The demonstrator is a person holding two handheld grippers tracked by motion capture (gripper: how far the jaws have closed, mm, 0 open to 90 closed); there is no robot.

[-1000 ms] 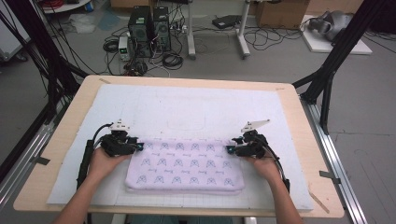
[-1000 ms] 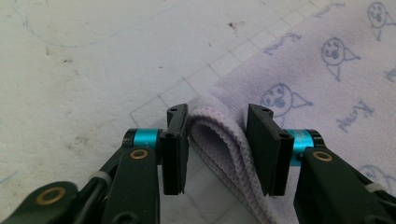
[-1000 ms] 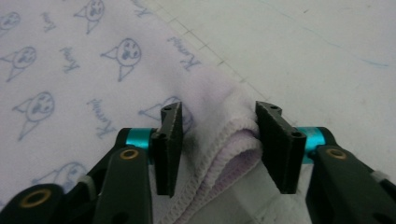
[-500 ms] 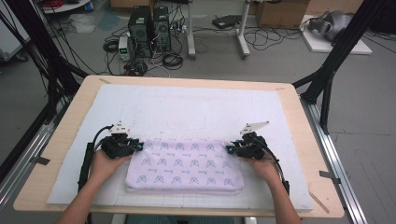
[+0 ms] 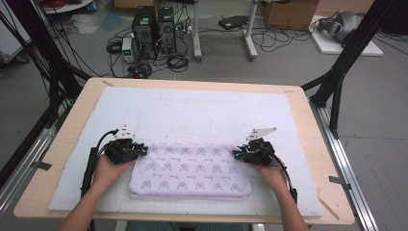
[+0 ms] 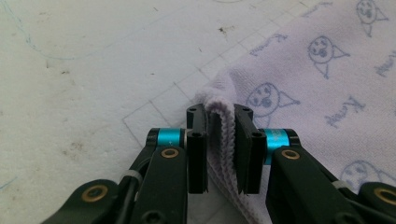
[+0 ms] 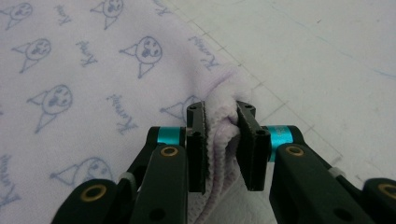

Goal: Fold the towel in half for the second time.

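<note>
TOWEL: folded lilac towel [image 5: 190, 169] lies near-centre on the white mat [image 5: 192, 113], long axis left-right | LEFT: left gripper [image 5: 142, 150] has just closed, pinching the far-left corner [image 6: 223, 122] | RIGHT: right gripper [image 5: 236, 155] has likewise just closed on the far-right corner [image 7: 223, 116] | SURFACE: wooden table [image 5: 315, 159] | ROOM: computers [image 5: 154, 24] on the floor beyond.
</note>
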